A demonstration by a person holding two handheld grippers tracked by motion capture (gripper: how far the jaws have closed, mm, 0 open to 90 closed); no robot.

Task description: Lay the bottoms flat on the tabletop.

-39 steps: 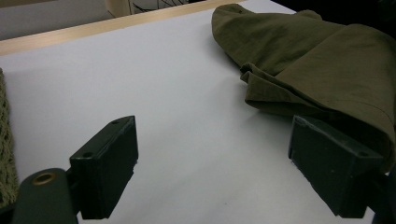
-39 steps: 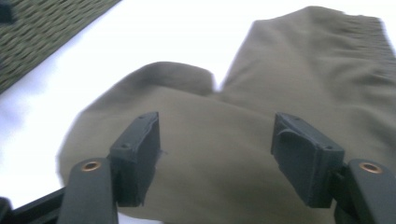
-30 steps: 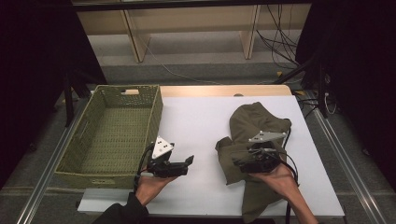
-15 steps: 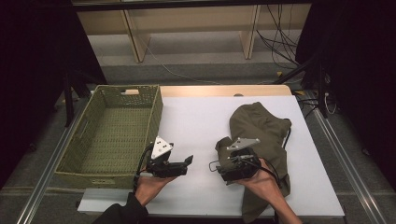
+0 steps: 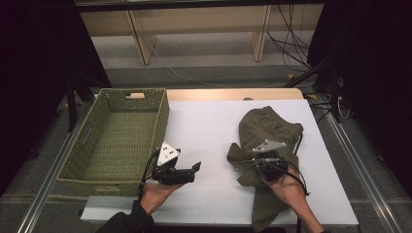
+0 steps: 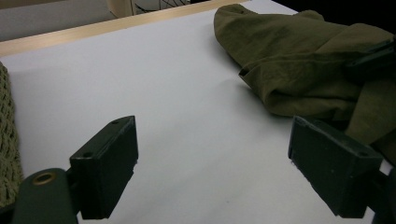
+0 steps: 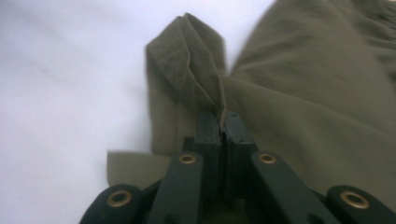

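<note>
The right hand-held gripper (image 7: pixel 219 122) has just snapped its jaws together on a fold of the olive garment (image 5: pixel 272 131) at the surface's right, so lifting can likely begin. The left hand-held gripper (image 6: pixel 212 158) waits wide open beside the basket (image 5: pixel 99 145).

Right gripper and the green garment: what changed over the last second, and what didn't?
The right gripper slid toward the olive garment's left edge, and its jaws have just closed, pinching a raised fold of cloth. The left gripper stayed put, jaws open above the white tabletop; the woven basket did not move.
</note>
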